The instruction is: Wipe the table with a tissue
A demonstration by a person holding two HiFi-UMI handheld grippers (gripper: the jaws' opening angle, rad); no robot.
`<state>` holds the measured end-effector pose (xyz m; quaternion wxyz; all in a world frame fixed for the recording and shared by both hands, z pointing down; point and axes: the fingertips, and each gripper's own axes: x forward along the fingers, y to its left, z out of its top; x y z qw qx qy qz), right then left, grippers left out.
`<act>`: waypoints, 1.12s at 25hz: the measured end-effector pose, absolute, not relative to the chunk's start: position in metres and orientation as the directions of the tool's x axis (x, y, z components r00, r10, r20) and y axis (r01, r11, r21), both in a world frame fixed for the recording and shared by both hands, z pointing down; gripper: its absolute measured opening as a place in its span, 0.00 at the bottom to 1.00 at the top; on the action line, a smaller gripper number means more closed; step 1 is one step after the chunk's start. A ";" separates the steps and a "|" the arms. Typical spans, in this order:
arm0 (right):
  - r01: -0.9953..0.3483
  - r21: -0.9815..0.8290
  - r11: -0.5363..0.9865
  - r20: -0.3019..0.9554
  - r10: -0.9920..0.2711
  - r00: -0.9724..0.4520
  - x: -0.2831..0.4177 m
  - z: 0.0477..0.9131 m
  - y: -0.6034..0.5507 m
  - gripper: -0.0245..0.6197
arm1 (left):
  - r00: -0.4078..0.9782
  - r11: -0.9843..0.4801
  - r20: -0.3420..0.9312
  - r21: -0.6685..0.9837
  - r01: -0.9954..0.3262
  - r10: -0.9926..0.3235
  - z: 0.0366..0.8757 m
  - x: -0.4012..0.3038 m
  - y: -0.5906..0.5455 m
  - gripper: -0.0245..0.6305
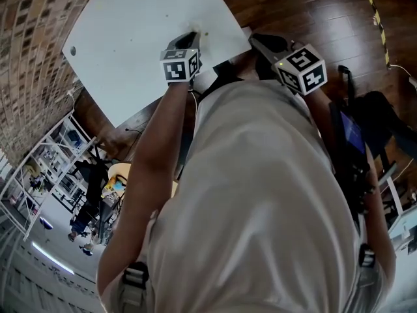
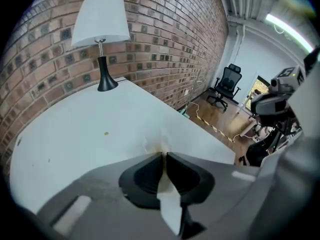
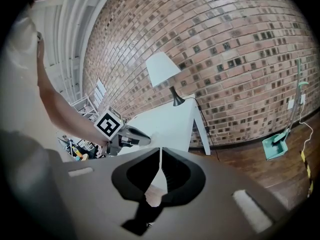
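L gripper (image 2: 164,155) clenched on a white tissue (image 2: 170,204), front end crumpled on the white table (image 2: 75,134) nr its edge, brownish mark (image 2: 161,145) right at the tips. In head view the tissue's mostly hidden behind that gripper's nose & the person's torso (image 1: 260,194) covers the table's near side. R gripper (image 3: 160,152) jaws pressed together w/ nothing btwn, just beside the table edge

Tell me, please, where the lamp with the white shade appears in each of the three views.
Head view: not in it.
Left gripper view: the lamp is upper left, at the table's far end by the brick wall.
Right gripper view: the lamp is just above centre.
Shared landmark: the white table.
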<state>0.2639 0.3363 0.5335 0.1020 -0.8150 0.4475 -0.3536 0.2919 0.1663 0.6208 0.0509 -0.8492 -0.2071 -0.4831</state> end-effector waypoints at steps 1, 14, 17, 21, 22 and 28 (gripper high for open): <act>-0.656 -0.483 -0.580 0.484 -0.801 0.352 0.265 0.533 0.338 0.07 | 0.445 -0.908 0.843 0.114 0.403 0.303 0.622 0.294 0.166 0.08; -0.610 -0.509 -0.607 0.484 -0.788 0.380 0.277 0.538 0.357 0.07 | 0.466 -0.905 0.845 0.048 0.422 0.262 0.633 0.301 0.173 0.08; -0.614 -0.509 -0.603 0.485 -0.790 0.375 0.279 0.538 0.356 0.07 | 0.453 -0.893 0.847 0.055 0.447 0.279 0.633 0.299 0.178 0.07; -0.623 -0.509 -0.594 0.479 -0.797 0.369 0.283 0.536 0.353 0.07 | 0.444 -0.871 0.844 0.052 0.489 0.300 0.633 0.291 0.193 0.07; -0.624 -0.510 -0.592 0.477 -0.798 0.367 0.283 0.536 0.353 0.07 | 0.448 -0.874 0.842 0.056 0.483 0.301 0.633 0.289 0.196 0.07; -0.629 -0.517 -0.581 0.478 -0.805 0.351 0.281 0.539 0.351 0.07 | 0.442 -0.865 0.834 0.080 0.495 0.330 0.635 0.278 0.215 0.07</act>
